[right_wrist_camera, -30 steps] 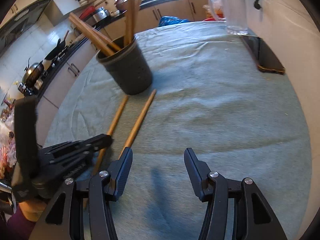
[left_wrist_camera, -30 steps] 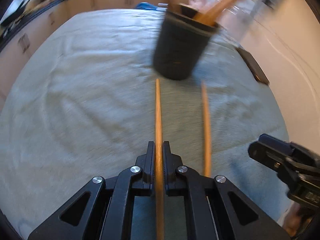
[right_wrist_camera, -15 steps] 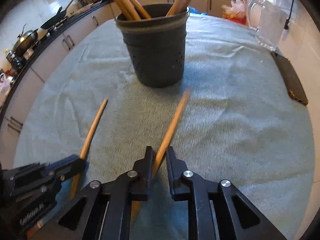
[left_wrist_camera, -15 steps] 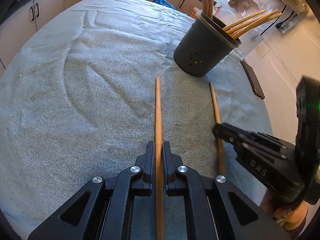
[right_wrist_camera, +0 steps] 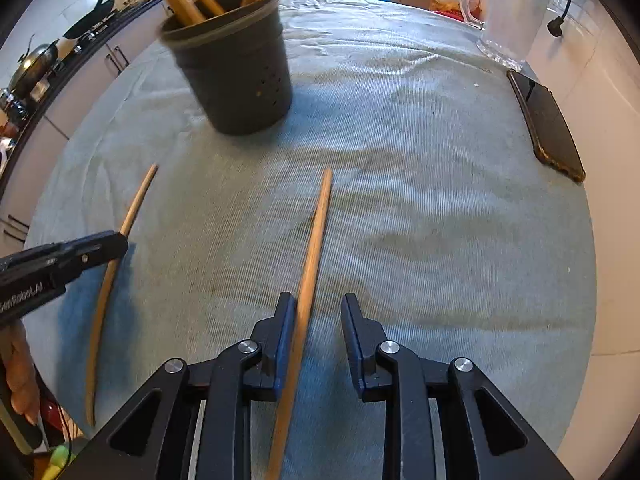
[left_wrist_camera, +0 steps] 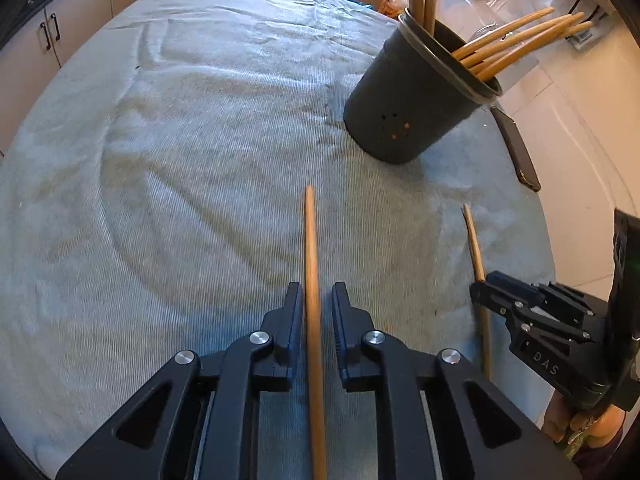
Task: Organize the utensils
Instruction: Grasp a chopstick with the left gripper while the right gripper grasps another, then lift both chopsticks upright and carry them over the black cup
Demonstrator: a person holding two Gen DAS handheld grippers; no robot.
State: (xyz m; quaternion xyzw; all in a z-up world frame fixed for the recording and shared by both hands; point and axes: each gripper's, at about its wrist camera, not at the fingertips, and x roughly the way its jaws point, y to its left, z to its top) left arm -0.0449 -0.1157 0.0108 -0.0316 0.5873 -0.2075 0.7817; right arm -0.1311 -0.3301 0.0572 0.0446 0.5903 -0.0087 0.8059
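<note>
- Your left gripper (left_wrist_camera: 316, 300) has its fingers (left_wrist_camera: 291, 320) spread a little, with a wooden stick (left_wrist_camera: 311, 280) running between them; there is a gap on both sides, so nothing pinches it.
- That stick lies flat on the grey-blue cloth (left_wrist_camera: 180, 160) covering the table, its far tip pointing toward the dark cup (left_wrist_camera: 404, 108).
- Your right gripper (right_wrist_camera: 316, 316) is also spread; a second stick (right_wrist_camera: 310, 264) lies between its fingers (right_wrist_camera: 354, 332), touching the left one and well clear of the right one.
- Seen from the left camera, the right gripper (left_wrist_camera: 486, 294) sits near the right edge of the table, over the second stick (left_wrist_camera: 476, 256).
- The dark cup (right_wrist_camera: 236, 68) stands on the cloth toward the far side of the table, beyond both stick tips, and holds several more wooden sticks (left_wrist_camera: 516, 40) that lean out over its rim.
- A glass jug (right_wrist_camera: 504, 20) stands at the far right corner, and a dark phone (right_wrist_camera: 552, 128) lies along the right edge just in front of it.
</note>
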